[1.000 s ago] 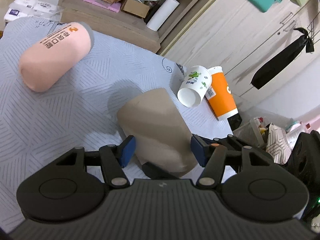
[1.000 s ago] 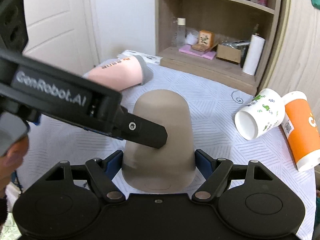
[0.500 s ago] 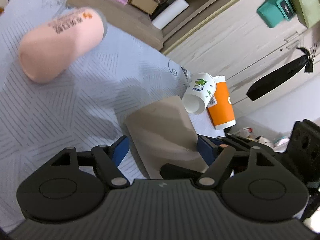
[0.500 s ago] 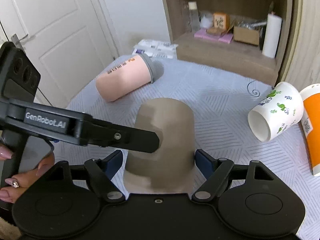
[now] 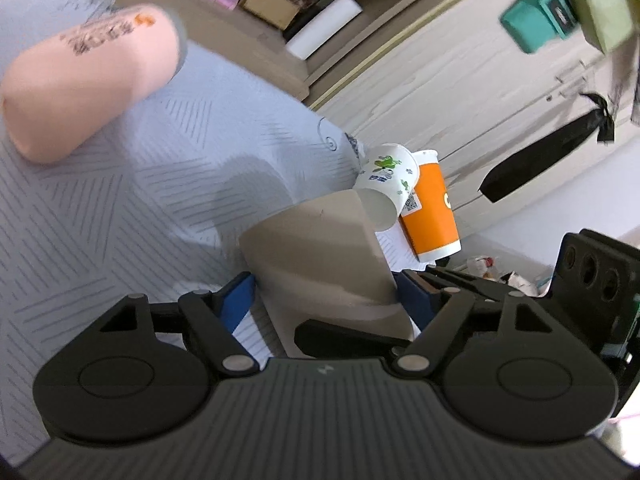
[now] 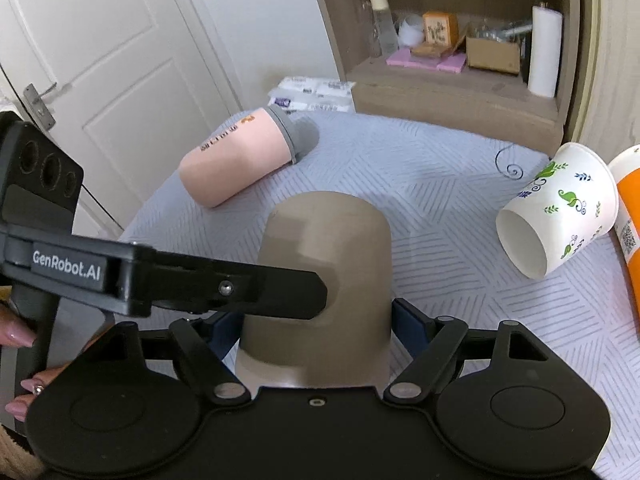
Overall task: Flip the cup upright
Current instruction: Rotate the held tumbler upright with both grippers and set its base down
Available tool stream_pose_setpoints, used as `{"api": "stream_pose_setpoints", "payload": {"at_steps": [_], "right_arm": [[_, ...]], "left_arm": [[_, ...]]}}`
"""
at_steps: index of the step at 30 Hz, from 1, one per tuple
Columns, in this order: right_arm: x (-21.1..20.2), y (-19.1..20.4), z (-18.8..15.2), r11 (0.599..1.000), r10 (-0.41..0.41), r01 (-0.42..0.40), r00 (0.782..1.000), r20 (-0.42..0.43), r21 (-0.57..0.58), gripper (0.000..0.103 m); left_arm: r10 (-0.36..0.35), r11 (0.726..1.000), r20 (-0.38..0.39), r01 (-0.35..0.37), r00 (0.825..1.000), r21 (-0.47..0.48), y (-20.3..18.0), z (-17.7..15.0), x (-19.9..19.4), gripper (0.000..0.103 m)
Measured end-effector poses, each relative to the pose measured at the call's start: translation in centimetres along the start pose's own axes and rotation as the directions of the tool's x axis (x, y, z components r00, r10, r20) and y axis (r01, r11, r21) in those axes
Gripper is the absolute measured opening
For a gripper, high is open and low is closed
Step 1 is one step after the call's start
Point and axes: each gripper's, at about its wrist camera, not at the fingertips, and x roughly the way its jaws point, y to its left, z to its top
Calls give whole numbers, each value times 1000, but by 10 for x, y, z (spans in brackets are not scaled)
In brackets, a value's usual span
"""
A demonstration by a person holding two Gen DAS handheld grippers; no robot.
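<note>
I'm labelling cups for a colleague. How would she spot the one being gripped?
On the grey patterned tablecloth, four cups sit. The taupe cup is nearest, between both grippers' fingers. It alone stands mouth-down and unprinted; the others lie sideways.

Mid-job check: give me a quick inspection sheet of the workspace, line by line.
Surface: grey patterned cloth covering the table.
Job's things: beige cup inverted, between both grippers.
Clutter: pink tumbler, white printed cup and orange cup, all on their sides.
Grippers: left gripper and right gripper both clamp the beige cup.
Cables: nothing seen.
Surroundings: wooden shelf with paper roll, white door.
</note>
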Motion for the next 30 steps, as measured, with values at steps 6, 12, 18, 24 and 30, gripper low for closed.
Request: {"api": "stream_pose_setpoints", "payload": {"at_steps": [6, 12, 18, 24, 30], "right_arm": [[-16, 10, -24, 996, -10, 19, 994, 109, -83, 83], [-28, 27, -51, 980, -41, 80, 977, 208, -180, 83], [-42, 47, -72, 956, -120, 185, 956, 269, -230, 83], [-51, 55, -93, 941, -173, 258, 923, 344, -218, 83], [-46, 56, -91, 944, -173, 259, 917, 360, -204, 83]], "left_arm": [[34, 988, 57, -42, 998, 147, -23, -17, -12, 76], [66, 952, 112, -97, 991, 290, -48, -40, -20, 76], [62, 923, 127, -106, 990, 369, -59, -62, -31, 75], [46, 890, 148, -108, 988, 443, -68, -76, -38, 73], [63, 867, 184, -145, 981, 477, -70, -76, -39, 72]]}}
